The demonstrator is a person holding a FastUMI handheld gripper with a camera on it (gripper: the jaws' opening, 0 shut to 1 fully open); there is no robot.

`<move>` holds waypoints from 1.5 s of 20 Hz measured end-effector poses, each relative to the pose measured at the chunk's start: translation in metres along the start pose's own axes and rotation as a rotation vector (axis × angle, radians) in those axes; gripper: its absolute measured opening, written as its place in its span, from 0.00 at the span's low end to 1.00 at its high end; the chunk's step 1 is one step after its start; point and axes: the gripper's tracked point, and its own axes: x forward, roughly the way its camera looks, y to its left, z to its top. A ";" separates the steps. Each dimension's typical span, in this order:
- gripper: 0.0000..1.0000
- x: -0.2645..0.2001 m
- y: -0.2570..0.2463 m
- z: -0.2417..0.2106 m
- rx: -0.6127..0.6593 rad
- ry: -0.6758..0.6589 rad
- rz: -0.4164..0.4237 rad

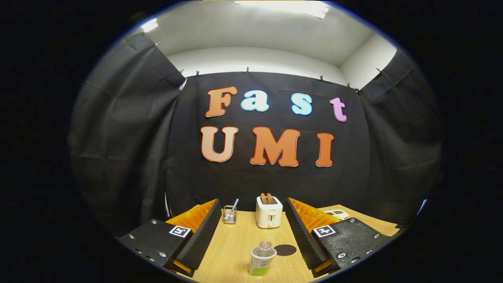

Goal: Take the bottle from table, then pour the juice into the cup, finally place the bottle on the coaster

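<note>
The tool (251, 232) is spread wide, its 2 fingers apart above the light wooden counter (235, 243). The clear plastic bottle (262, 258) stands upright between them, untouched, just beside the dark round coaster (285, 250).

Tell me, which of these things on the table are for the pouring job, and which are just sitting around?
For the job: bottle, standing between the open gripper fingers, not gripped; dark round coaster just beside it.

Just sitting around: toaster with toast, wire holder with utensils, small white device, all beyond the fingers.
</note>
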 end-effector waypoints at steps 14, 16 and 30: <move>0.97 0.003 -0.013 -0.111 -0.002 0.069 -0.069; 0.97 0.007 -0.013 -0.134 0.003 0.086 -0.061; 0.93 0.032 -0.008 -0.258 0.004 0.279 -0.009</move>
